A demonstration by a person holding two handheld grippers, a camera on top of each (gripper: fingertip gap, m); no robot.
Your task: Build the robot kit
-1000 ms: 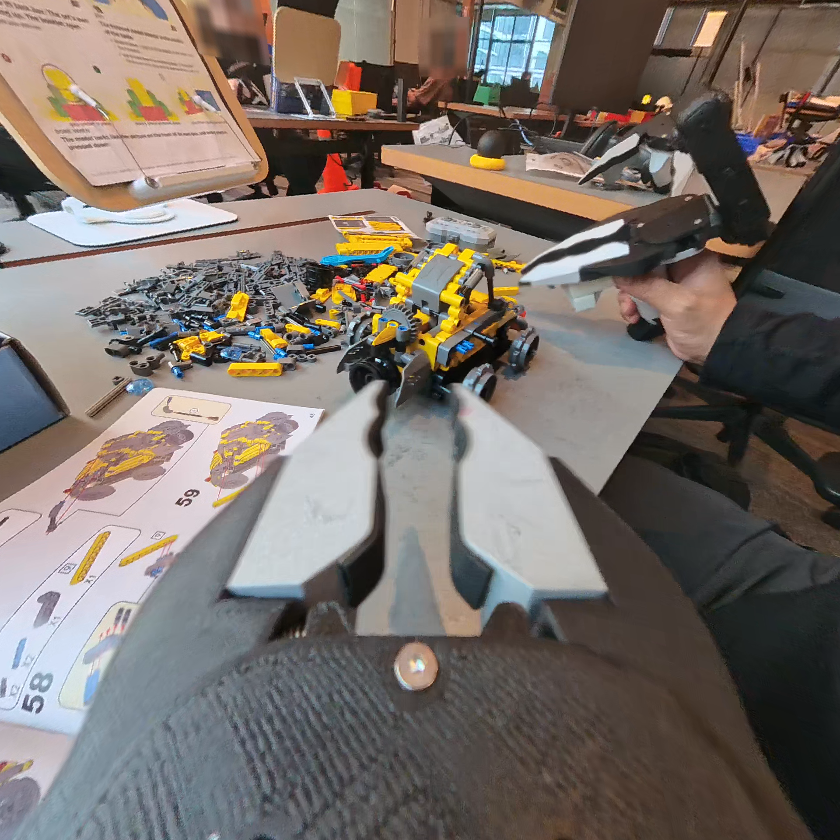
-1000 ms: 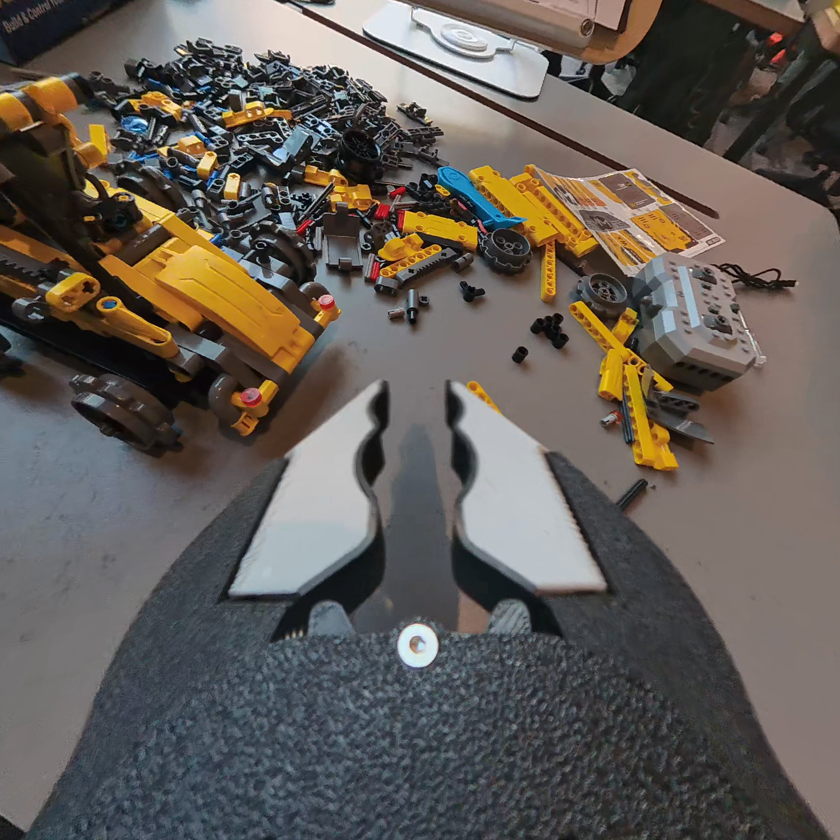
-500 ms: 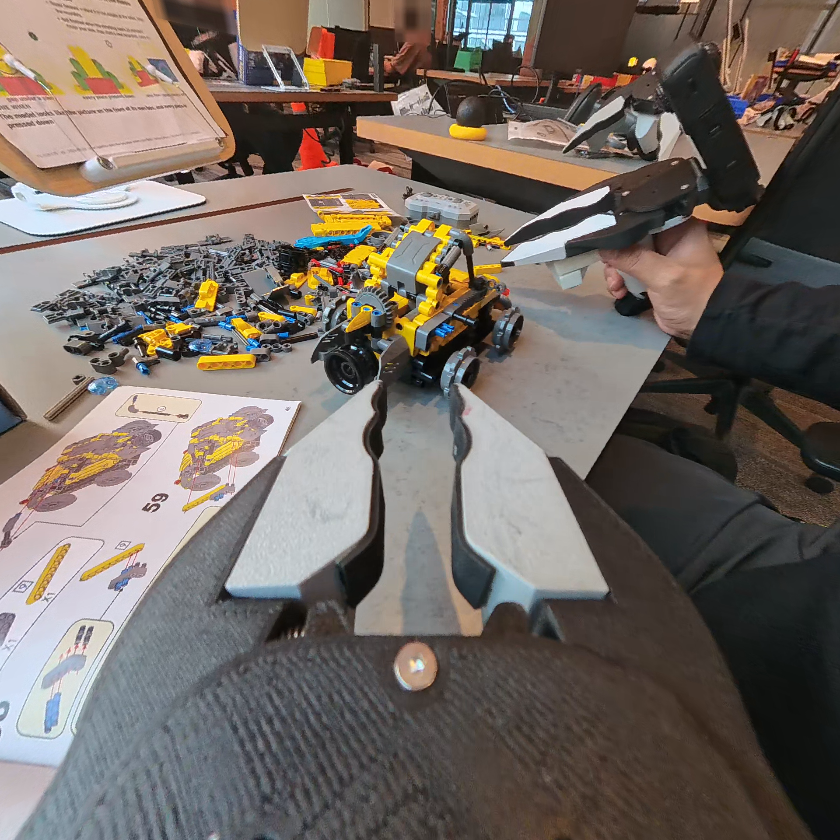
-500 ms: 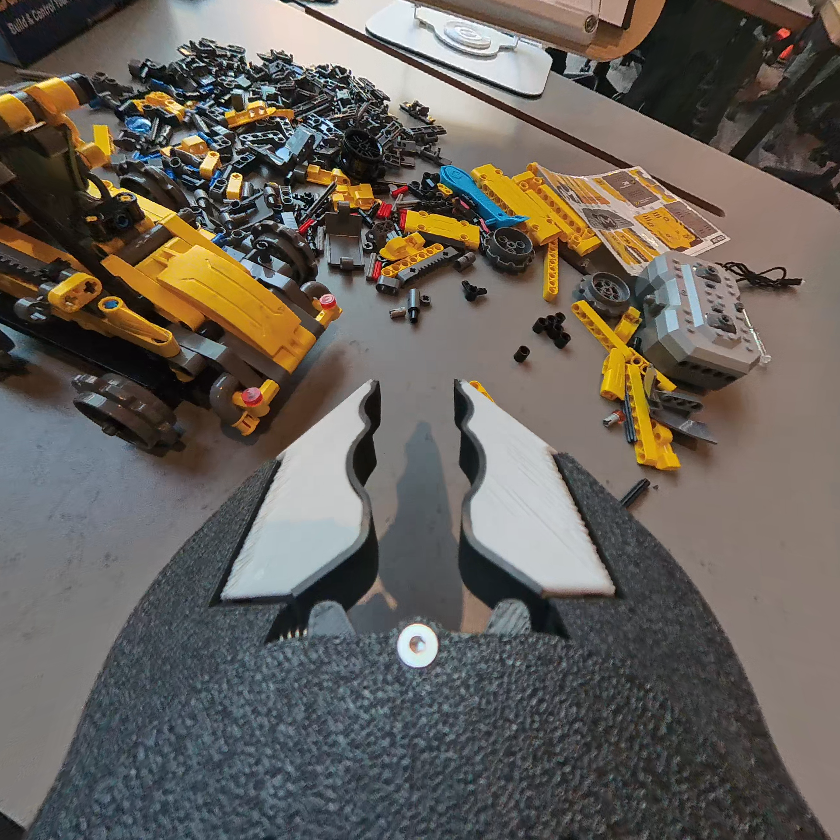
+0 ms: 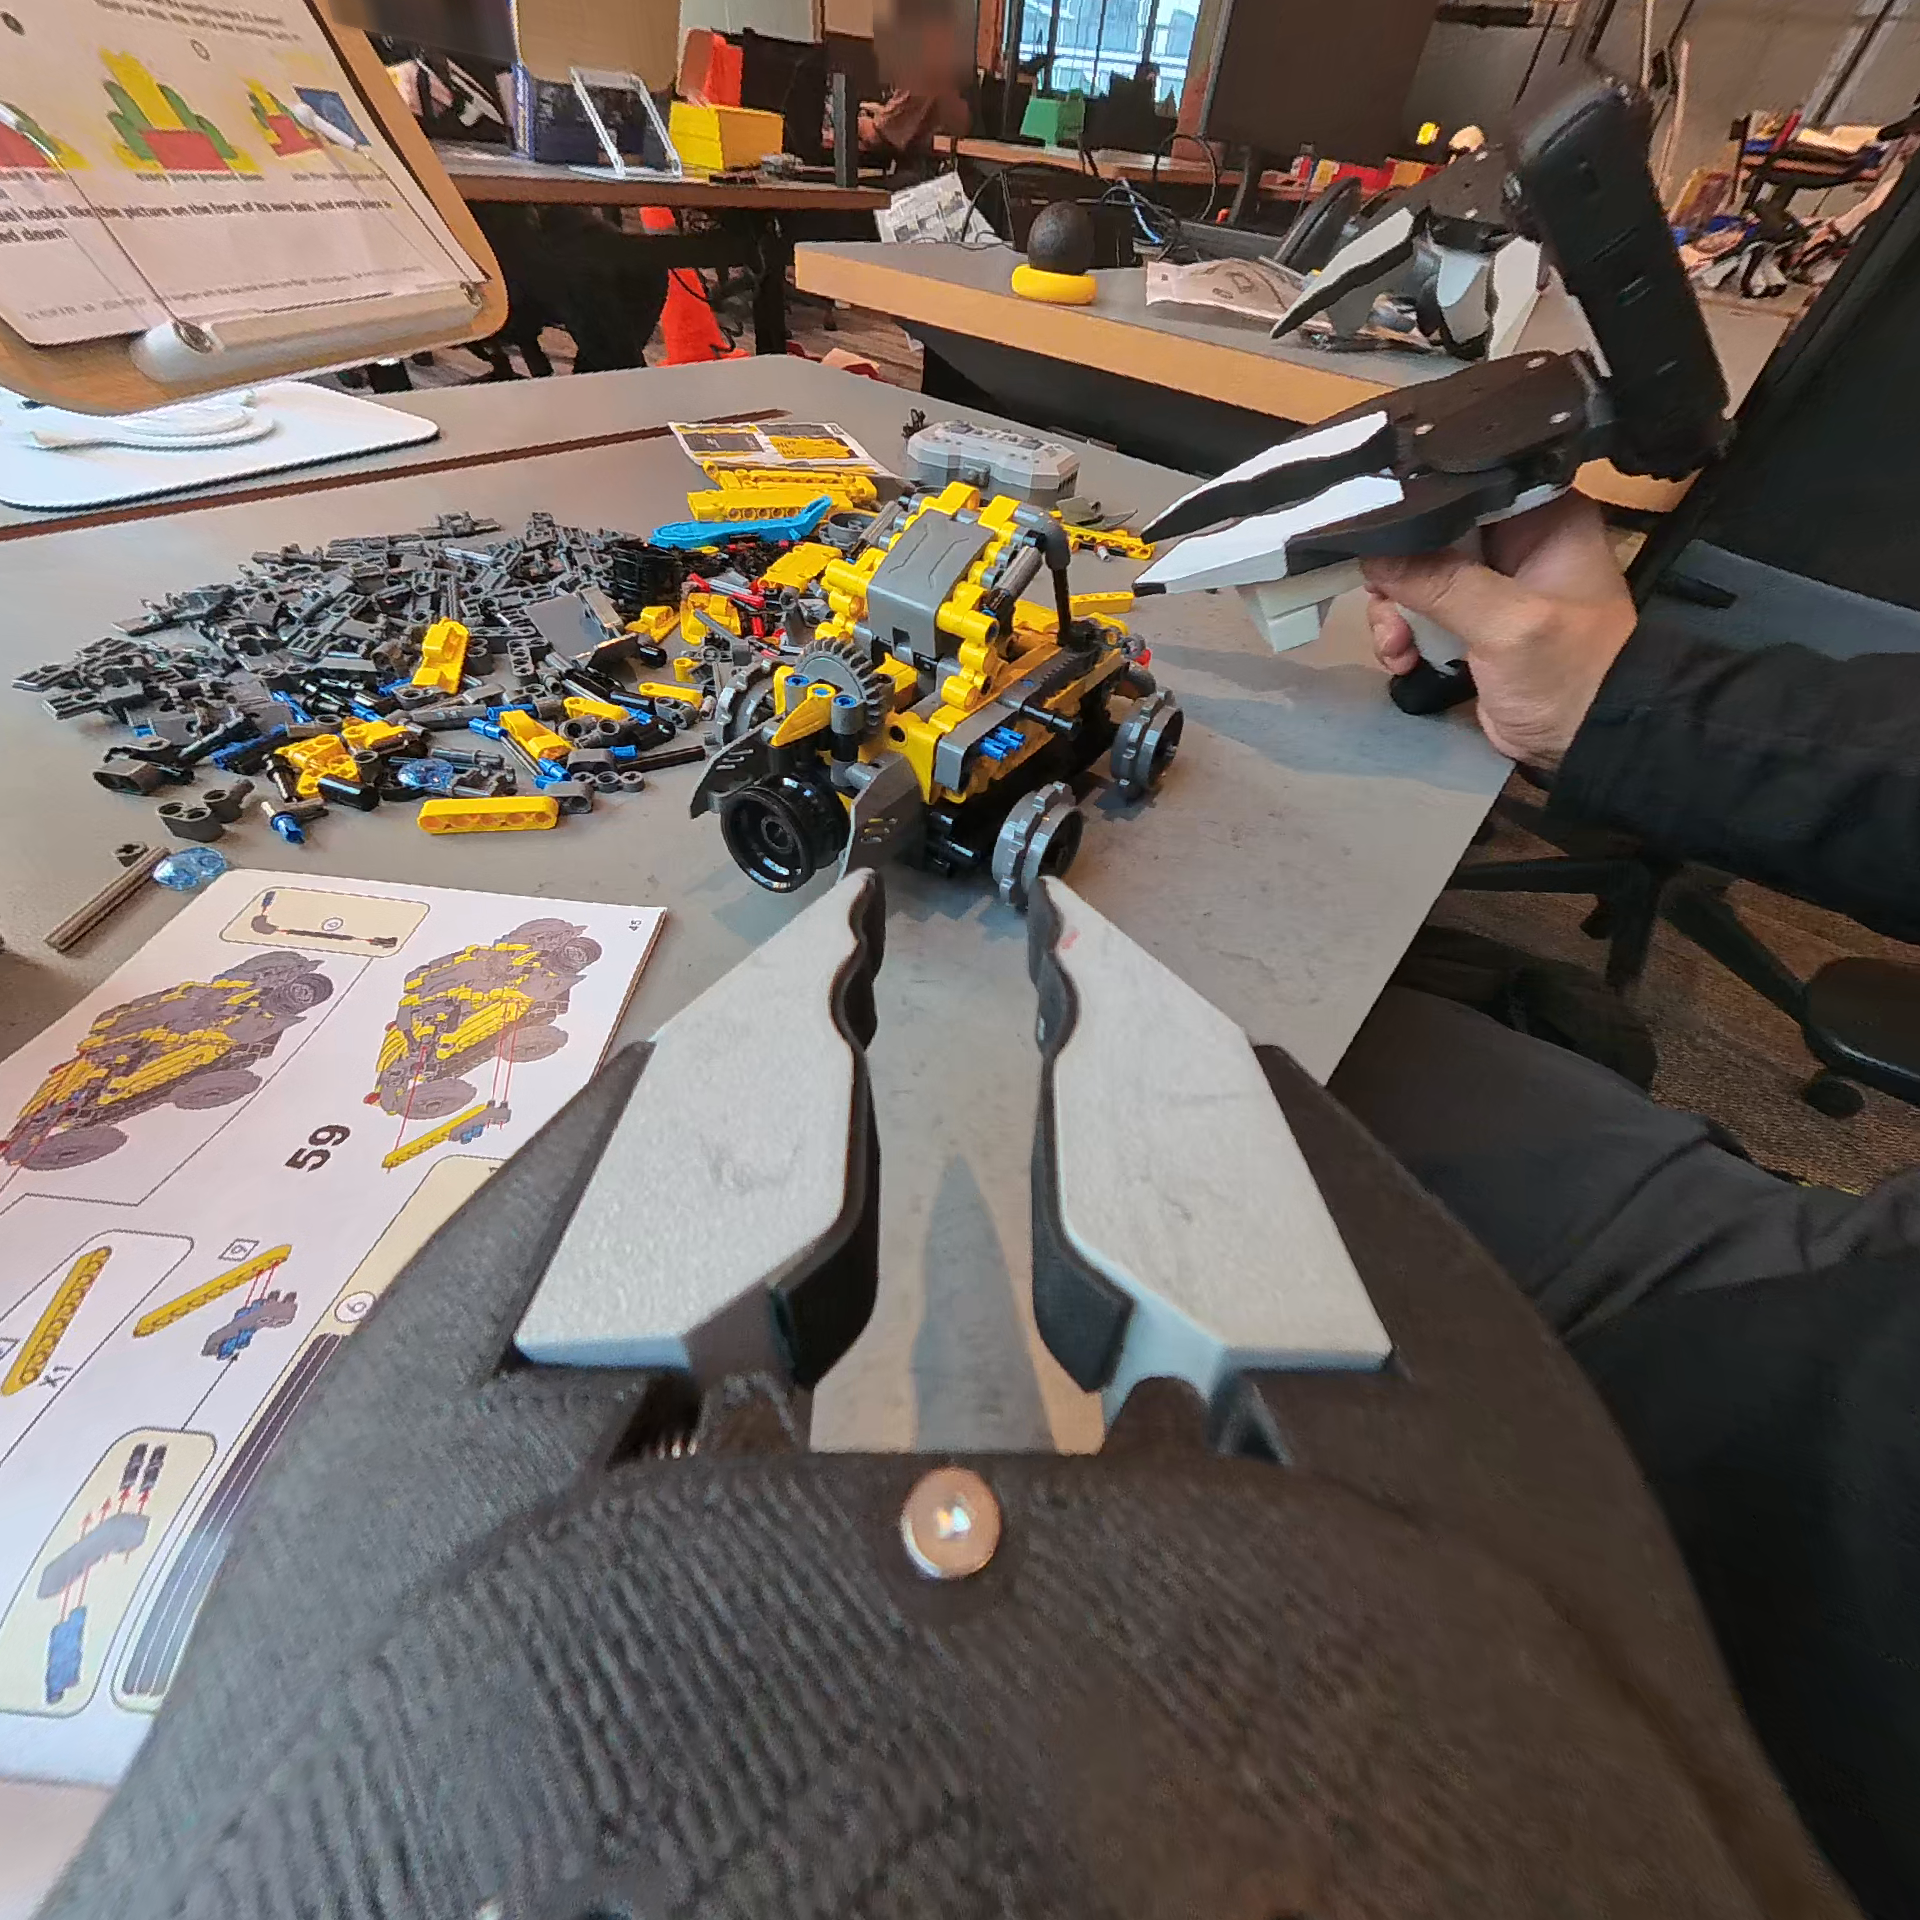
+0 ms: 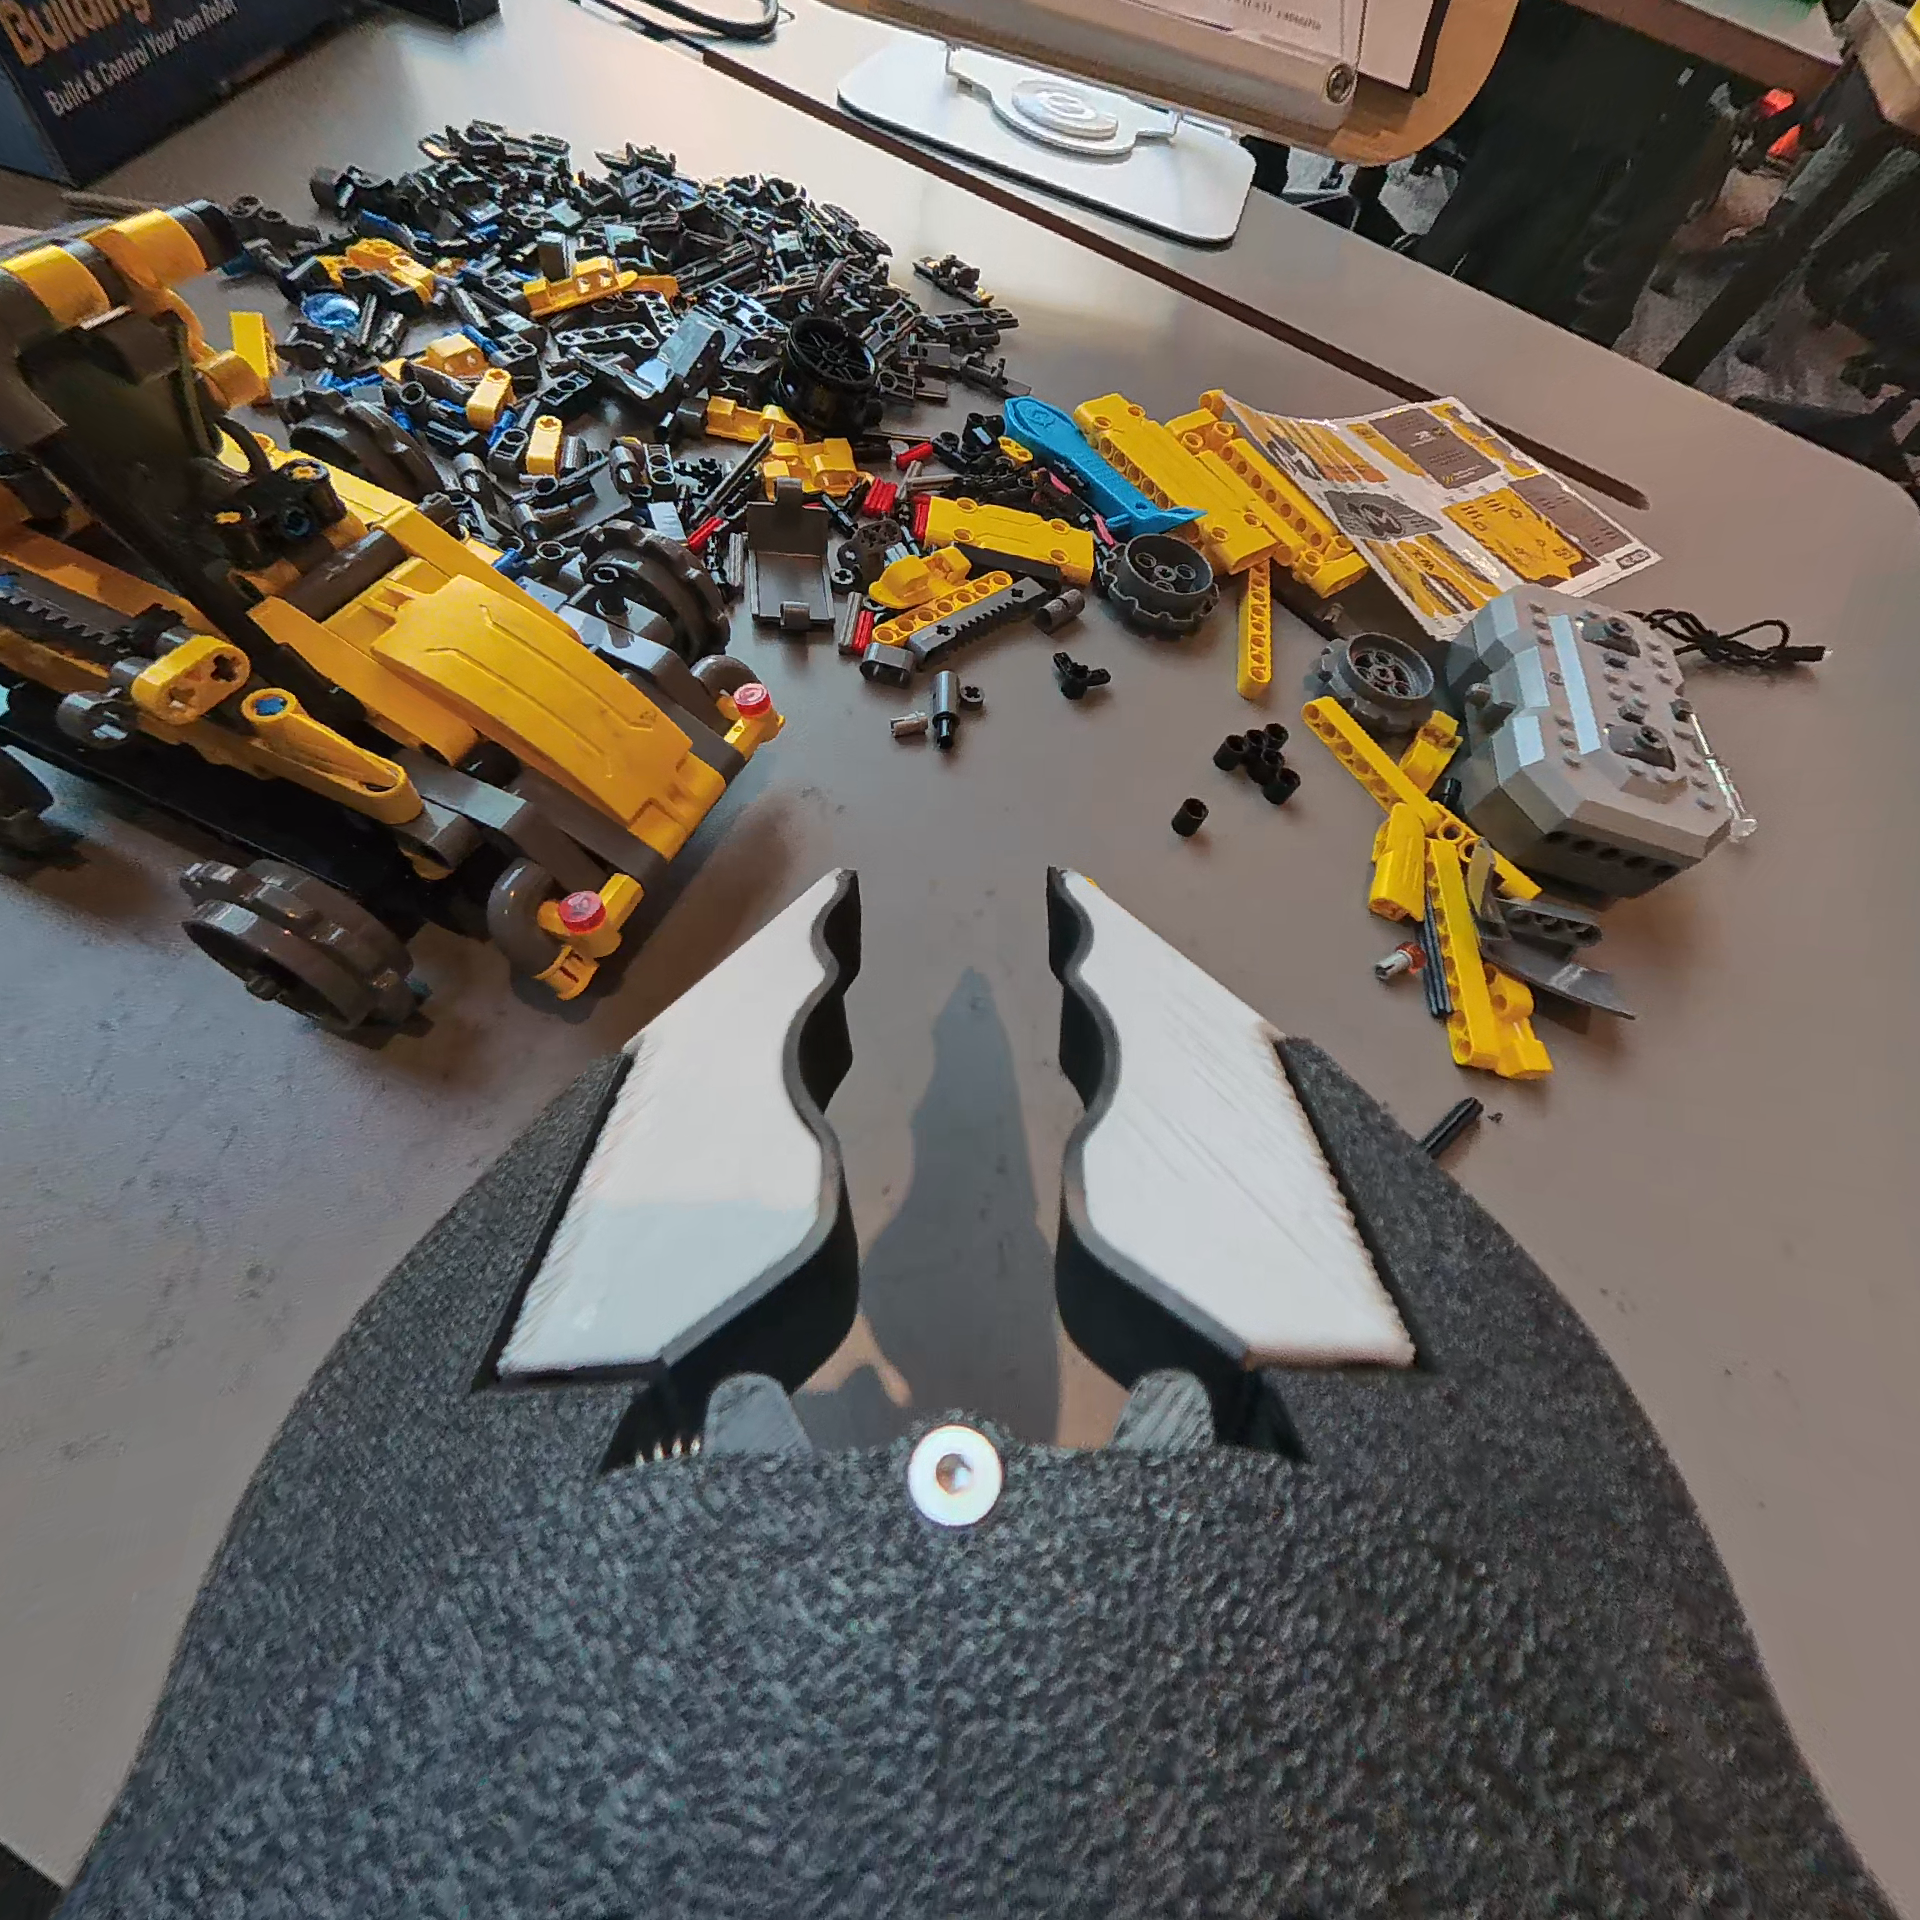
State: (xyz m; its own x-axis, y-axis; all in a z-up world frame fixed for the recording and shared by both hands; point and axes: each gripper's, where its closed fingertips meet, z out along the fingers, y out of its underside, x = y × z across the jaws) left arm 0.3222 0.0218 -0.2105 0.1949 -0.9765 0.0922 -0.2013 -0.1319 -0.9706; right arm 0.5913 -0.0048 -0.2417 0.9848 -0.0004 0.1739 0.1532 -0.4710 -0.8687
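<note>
A yellow, grey and black brick-built vehicle (image 5: 935, 717) stands on the grey table (image 5: 1299, 862); it also shows in the right wrist view (image 6: 343, 665) at the left. My left gripper (image 5: 951, 899) is open and empty, just short of the vehicle's near wheels. My right gripper (image 6: 951, 883) is open and empty, above bare table to the right of the vehicle's end. It also shows in the left wrist view (image 5: 1143, 561), held in a hand beyond the vehicle. A pile of loose black, grey and yellow parts (image 6: 665, 281) lies behind the vehicle.
An open instruction booklet (image 5: 260, 1091) lies at the near left. A grey battery box (image 6: 1590, 738), yellow beams (image 6: 1455, 935), a blue tool (image 6: 1091, 468) and a sticker sheet (image 6: 1455, 499) lie to the right. A tilted board on a white stand (image 5: 208, 208) is behind. The table edge (image 5: 1455, 831) is on the right.
Both grippers' jaws have opened wider. My left gripper has drawn back a little from the vehicle and swung left. The right gripper has barely shifted.
</note>
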